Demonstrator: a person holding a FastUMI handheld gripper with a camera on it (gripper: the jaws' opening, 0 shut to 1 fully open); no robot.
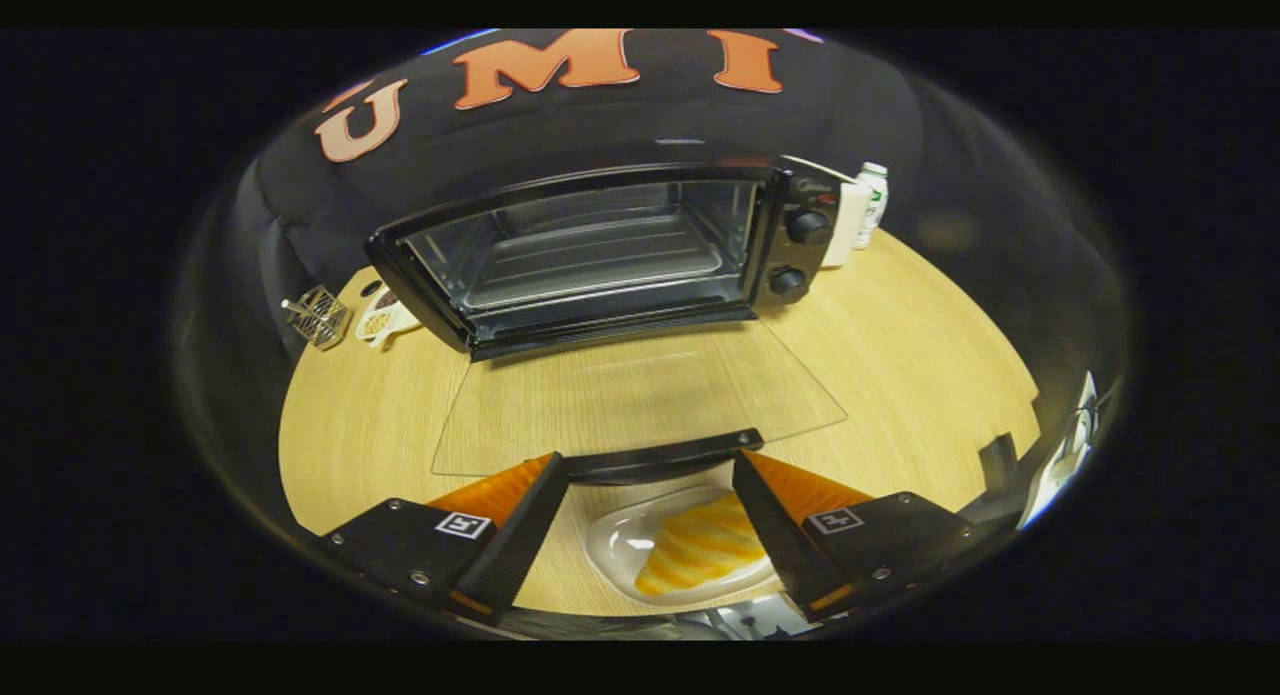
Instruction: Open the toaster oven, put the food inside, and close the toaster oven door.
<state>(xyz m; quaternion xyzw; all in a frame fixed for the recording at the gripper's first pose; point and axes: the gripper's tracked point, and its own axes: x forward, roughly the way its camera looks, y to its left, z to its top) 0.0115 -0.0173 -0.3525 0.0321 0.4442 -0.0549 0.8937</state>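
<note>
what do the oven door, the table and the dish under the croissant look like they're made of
Oven door: clear glass, most likely, since the wood grain shows straight through it; its handle looks dark plastic or metal. Table: light wood or wood-look laminate, matte, with fine grain lines. Dish, between the open gripper fingers: glossy white, probably ceramic or plastic, with bright highlights. Croissant: too glossy to tell real from fake.

- Toaster oven (600, 255) mouth was wide open, cavity bare.
- Its glass door (640, 400) lay flat out front, in the way.
- Gripper (650, 470) fingers gaped apart over the croissant (700, 545).
</note>
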